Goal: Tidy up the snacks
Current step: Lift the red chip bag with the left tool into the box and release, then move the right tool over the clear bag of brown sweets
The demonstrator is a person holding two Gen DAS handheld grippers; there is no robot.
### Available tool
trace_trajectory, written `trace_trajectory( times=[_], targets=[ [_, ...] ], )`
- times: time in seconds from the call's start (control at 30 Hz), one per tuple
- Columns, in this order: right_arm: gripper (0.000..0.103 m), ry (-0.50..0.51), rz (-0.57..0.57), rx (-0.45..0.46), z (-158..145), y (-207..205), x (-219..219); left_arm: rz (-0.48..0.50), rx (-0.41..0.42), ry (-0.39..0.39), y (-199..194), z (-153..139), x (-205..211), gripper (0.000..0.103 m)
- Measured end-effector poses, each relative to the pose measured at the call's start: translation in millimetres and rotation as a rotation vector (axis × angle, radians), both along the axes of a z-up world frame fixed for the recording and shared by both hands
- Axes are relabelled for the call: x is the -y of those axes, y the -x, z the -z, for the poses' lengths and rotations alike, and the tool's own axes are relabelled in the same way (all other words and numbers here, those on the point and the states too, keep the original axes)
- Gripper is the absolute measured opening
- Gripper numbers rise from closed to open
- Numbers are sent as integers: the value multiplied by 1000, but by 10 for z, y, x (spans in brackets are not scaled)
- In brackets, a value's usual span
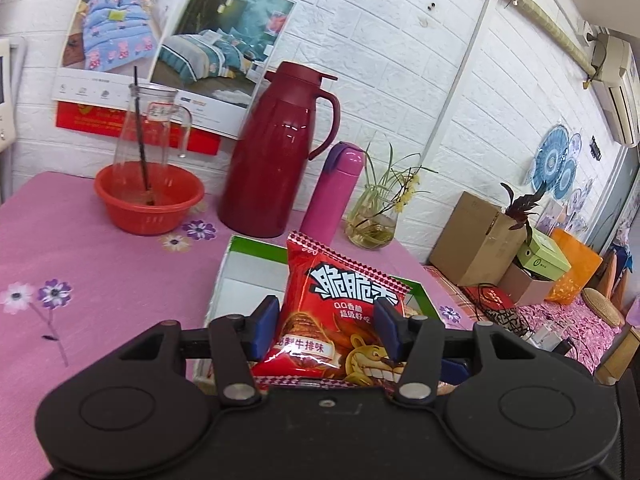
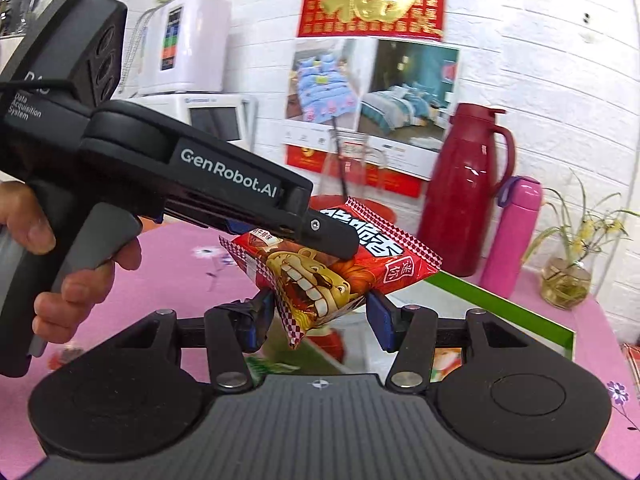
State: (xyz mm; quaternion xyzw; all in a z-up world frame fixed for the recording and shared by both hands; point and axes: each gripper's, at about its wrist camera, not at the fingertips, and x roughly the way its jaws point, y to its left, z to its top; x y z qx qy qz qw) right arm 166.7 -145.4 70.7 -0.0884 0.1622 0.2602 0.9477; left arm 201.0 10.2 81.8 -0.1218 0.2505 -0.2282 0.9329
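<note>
Left fingers (image 1: 326, 330) clamped on red snack bag (image 1: 340, 320), held in the air over green-rimmed box (image 1: 256, 250) near the table's (image 1: 100, 280) back edge. Right fingers (image 2: 320, 322) wide apart, straddling the bag's lower corner; contact unclear.

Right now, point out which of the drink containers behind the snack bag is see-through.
The glass pitcher standing in the orange basin, a dark stick inside it. The red jug and pink flask are opaque.
</note>
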Motion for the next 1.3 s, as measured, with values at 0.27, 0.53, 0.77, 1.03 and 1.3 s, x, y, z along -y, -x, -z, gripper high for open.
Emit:
trace_trajectory(
  times=[0.27,0.53,0.77,1.03,1.3],
  targets=[
    [86,8,35,-15,102,-285,135,15,-25,10,-346,127,136,76],
    [86,46,69,-28,248,-611,85,-28,-66,12,-653,256,134,93],
    [95,55,101,-54,347,-663,120,-65,-83,-9,-606,325,-1,92],
    [103,32,86,-6,126,-299,128,-53,-66,-37,-231,169,-93,100],
    [103,-30,31,8,-151,339,284,-77,-57,-70,490,-44,-318,103]
  ],
)
